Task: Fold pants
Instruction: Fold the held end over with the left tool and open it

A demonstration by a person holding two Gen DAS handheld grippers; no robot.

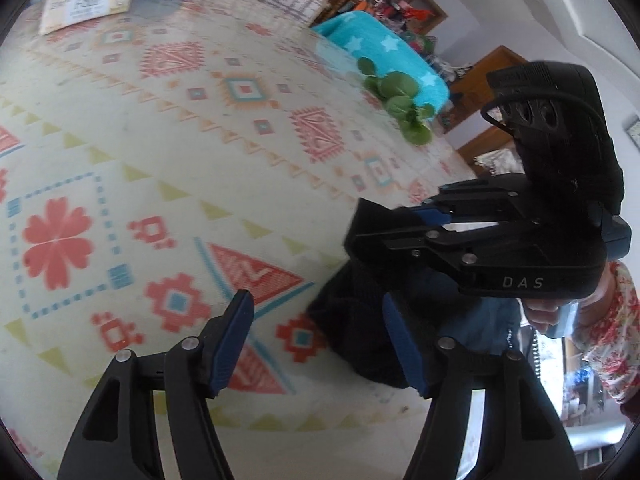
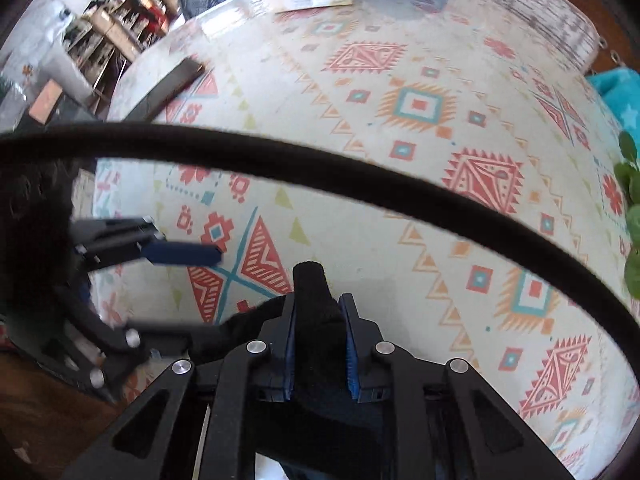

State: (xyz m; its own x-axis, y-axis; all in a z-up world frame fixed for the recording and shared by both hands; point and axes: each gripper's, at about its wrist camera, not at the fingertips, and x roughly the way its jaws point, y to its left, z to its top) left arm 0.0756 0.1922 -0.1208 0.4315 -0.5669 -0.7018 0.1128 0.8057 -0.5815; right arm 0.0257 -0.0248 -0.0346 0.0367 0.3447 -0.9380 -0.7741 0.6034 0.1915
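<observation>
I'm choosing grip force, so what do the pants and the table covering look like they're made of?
The pants, pinched in the right hand-held gripper, look like soft black fabric, matte and slightly fuzzy, bunching thickly between the pads. The table covering looks like a smooth printed sheet, possibly vinyl: it lies flat with a faint sheen, though woven cloth can't be excluded.

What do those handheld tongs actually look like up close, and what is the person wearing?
Both tongs, left and right, are matte black plastic with cut-out arms, silver pivot bolts and ribbed blue finger pads. The right one's body carries white "DAS" lettering, a perforated top housing and a thin black cable. The person's sleeve is white with red flowers.
</observation>
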